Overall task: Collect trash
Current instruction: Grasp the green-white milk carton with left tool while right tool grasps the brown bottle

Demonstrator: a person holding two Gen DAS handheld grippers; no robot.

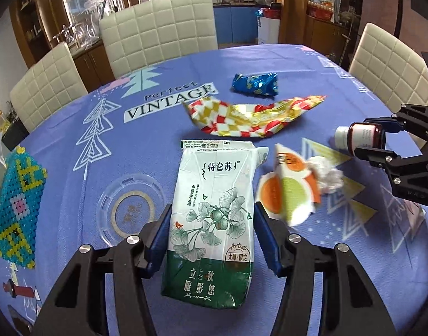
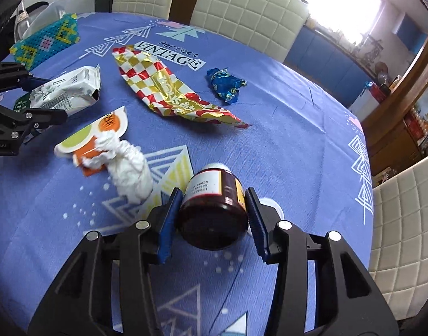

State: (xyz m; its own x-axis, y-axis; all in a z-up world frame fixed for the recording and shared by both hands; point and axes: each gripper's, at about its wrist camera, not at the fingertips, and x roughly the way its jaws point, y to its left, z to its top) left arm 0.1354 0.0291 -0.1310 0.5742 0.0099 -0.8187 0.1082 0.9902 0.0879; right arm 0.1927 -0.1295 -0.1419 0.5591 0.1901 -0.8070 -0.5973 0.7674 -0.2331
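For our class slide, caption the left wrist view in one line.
Left tongs straddle a flattened milk carton on a blue tablecloth strewn with wrappers.

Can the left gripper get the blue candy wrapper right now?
Probably not yet. The left gripper has the milk carton between its jaws, and the blue wrapper lies farther away, beyond the checkered wrapper. Nothing covers it, so it looks reachable afterwards.
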